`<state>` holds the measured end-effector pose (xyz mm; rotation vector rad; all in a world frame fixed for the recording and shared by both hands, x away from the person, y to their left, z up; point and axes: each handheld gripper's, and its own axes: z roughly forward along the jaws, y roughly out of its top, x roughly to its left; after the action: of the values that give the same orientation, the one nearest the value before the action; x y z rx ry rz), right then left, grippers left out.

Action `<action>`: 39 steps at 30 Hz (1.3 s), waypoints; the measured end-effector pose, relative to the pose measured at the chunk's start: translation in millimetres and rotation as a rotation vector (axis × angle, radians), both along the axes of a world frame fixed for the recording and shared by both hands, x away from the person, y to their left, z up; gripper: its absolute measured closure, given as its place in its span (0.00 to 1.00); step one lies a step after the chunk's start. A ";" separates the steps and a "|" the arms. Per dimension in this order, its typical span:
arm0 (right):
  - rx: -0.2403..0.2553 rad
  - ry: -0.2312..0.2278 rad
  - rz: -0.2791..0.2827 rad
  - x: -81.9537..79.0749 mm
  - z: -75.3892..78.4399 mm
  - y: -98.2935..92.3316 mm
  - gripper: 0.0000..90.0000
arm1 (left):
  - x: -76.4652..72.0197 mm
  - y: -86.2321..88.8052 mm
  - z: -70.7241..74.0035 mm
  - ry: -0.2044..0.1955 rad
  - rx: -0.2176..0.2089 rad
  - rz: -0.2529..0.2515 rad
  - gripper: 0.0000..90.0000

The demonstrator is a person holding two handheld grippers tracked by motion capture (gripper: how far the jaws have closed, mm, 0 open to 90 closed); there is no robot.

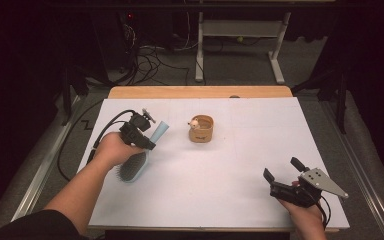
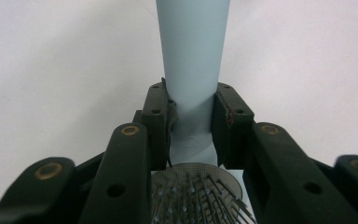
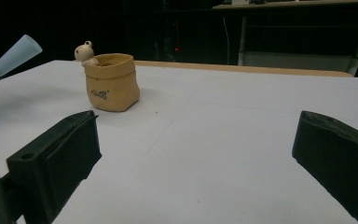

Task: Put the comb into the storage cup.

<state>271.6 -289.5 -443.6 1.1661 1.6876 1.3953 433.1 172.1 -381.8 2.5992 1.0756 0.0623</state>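
Left gripper (image 1: 147, 136) clamped on neck of pale-blue hairbrush (image 1: 139, 162), at left side of white table (image 1: 230, 160). Likely light, rigid plastic; smooth handle could slip, neck grip sensible. Long axis diagonal: handle points up-right toward tan pot (image 1: 201, 129), bristle head toward person. Right gripper (image 1: 286, 170) wide open, holding nothing.

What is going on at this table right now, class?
A person works with two handheld tongs at a white table. The left tongs are shut on the handle of a light blue hairbrush, just above its bristle head. The right tongs are open with nothing between the jaws, near the table's front right corner. A small tan pot with a little white figure on its rim stands mid-table, untouched.
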 end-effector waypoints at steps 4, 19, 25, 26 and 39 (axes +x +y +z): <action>0.000 0.000 0.000 0.1 -0.1 -0.1 0.01 | -1.2 1.3 4.5 -0.010 -0.020 0.003 0.78; 0.003 0.004 -0.005 0.8 -0.7 -0.4 0.01 | -6.5 4.9 32.5 -0.113 -0.101 -0.008 0.78; 0.003 0.006 -0.005 0.9 -1.0 -0.5 0.01 | -7.2 8.4 37.4 -0.130 -0.127 -0.006 0.78; 0.003 0.005 -0.004 1.0 -1.0 -0.4 0.01 | -7.4 8.4 38.2 -0.132 -0.131 -0.006 0.78; -0.001 0.000 -0.003 0.7 -0.7 -0.2 0.01 | -15.4 11.7 51.1 -0.219 -0.241 -0.007 0.78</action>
<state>272.3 -289.7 -444.3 1.1680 1.6858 1.3919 417.7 183.8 -330.7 2.3184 0.9338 0.1984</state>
